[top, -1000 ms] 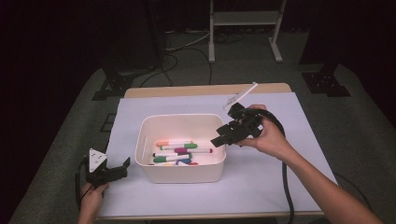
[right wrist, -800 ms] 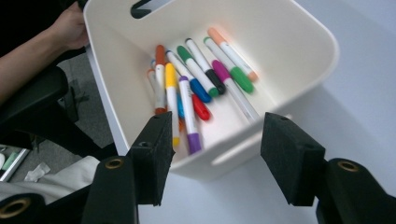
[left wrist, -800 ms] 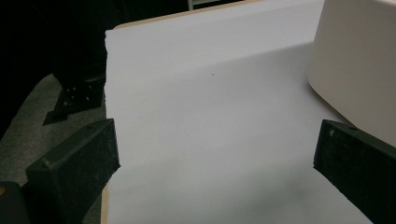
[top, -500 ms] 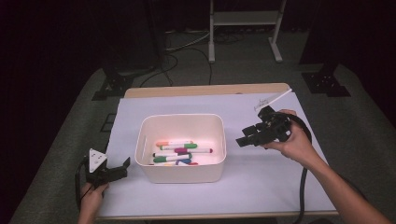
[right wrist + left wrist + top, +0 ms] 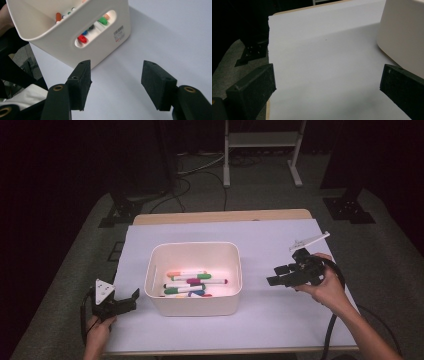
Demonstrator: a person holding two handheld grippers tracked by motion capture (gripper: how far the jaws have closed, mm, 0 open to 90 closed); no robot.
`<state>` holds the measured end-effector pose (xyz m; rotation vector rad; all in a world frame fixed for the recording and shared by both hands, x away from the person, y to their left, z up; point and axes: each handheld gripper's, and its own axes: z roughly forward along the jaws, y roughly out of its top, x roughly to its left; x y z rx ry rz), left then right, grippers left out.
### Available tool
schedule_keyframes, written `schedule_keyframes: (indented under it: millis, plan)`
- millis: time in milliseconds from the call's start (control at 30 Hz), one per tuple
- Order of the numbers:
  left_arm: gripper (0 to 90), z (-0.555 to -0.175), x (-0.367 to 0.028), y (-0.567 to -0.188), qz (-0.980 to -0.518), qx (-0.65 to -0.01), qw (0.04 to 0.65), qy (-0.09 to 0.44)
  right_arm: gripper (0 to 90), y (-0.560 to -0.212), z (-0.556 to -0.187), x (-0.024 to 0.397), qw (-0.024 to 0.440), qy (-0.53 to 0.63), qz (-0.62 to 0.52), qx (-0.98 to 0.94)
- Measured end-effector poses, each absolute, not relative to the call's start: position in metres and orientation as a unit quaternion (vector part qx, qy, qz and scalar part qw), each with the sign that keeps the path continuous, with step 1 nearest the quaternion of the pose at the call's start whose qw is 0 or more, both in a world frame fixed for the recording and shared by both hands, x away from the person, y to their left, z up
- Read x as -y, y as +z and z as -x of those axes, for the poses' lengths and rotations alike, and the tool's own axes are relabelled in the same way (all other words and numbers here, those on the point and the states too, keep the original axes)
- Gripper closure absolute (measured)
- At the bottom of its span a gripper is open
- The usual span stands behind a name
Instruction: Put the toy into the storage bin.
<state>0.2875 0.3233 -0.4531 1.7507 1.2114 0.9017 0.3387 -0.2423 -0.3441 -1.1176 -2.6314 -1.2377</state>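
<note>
A white rectangular plastic bin (image 5: 192,280) stands on the pale sheet-covered table (image 5: 260,235), a little left of the middle and nearer the front edge than the back. Inside it lie several coloured marker pens (image 5: 192,284), heaped along the bottom toward its near wall; in the right gripper view red, blue and green caps show through the slot handle in the bin's side.

The right gripper (image 5: 276,275) hangs over the table to the right of the bin, apart from it, pointing at that side. Its jaws have just been opening and stand wide, with only bare table between them.

The left gripper (image 5: 131,299) sits at the table's front left corner, just beside the bin's left wall without touching it. Its jaws are spread wide with nothing between them.
</note>
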Motion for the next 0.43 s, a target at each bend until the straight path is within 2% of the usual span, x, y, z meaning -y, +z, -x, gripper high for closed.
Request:
schedule_keyframes:
  millis: [433]
  plan:
    - [0.0, -0.287, -0.323, -0.453, -0.693, -0.478, 0.403, 0.357, 37.8, -0.386, -0.315, 0.275, 0.011, -0.414, 0.399, 0.818]
